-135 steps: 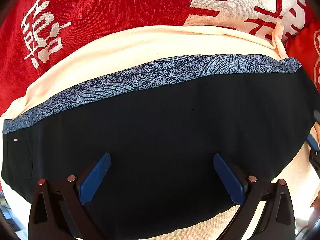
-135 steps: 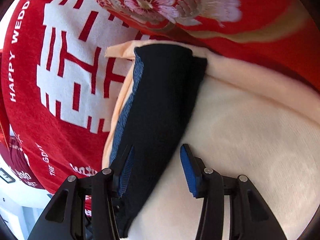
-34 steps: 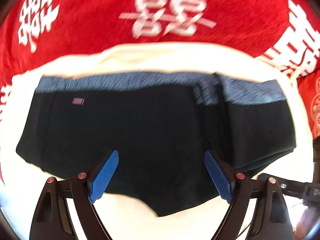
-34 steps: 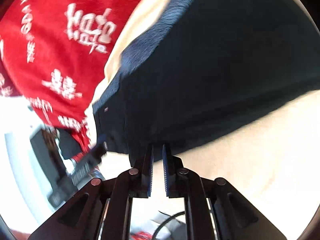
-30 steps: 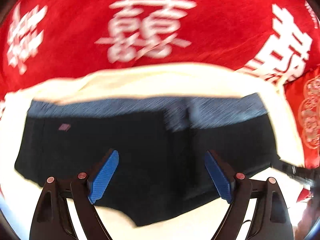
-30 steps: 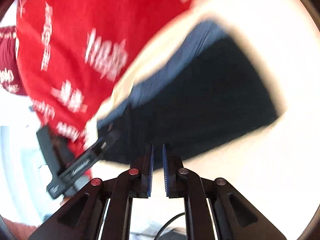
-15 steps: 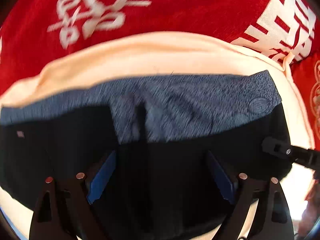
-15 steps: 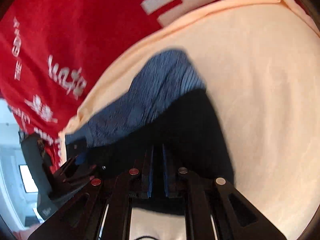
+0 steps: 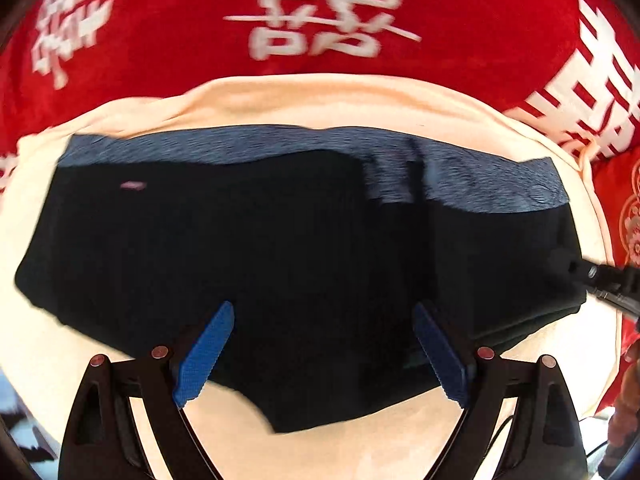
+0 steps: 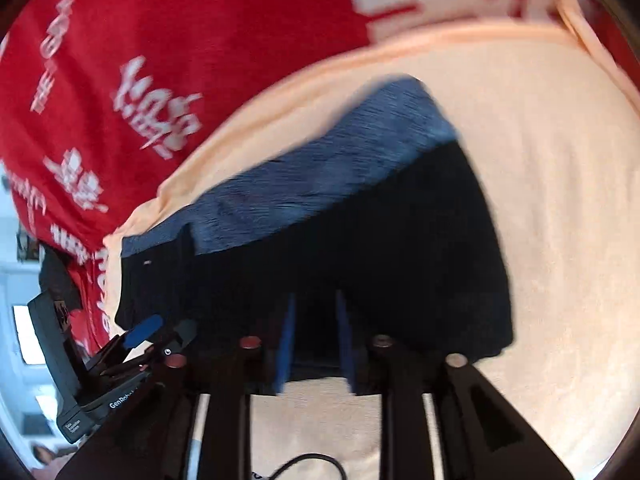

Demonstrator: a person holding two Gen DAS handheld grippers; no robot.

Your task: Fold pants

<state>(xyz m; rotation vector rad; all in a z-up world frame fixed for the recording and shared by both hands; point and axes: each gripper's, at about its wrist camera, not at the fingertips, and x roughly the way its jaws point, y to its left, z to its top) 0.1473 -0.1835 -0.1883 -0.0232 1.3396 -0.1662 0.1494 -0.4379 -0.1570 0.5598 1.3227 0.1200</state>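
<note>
**Right side of shorts laid over as fold took shape**

Red bedding printed with white characters (image 9: 320, 20) framed a cream towel (image 9: 320, 100) on which the black pants (image 9: 280, 260) lay, short-legged with a mottled blue waistband (image 10: 320, 168). Seconds earlier the garment was spread flat; its right portion had since been carried over the middle, leaving a doubled band and a vertical crease. The right gripper (image 10: 314, 336) had just been parting its jaws, its blue ribbed pads astride the dark hem with no visible pressure on it, apparently releasing. The left gripper (image 9: 324, 354) hovered above the lower edge, fingers spread wide and empty. The first fold looked done, the left side likely next. The fabric appeared soft and matte, the towel nubby.
</note>
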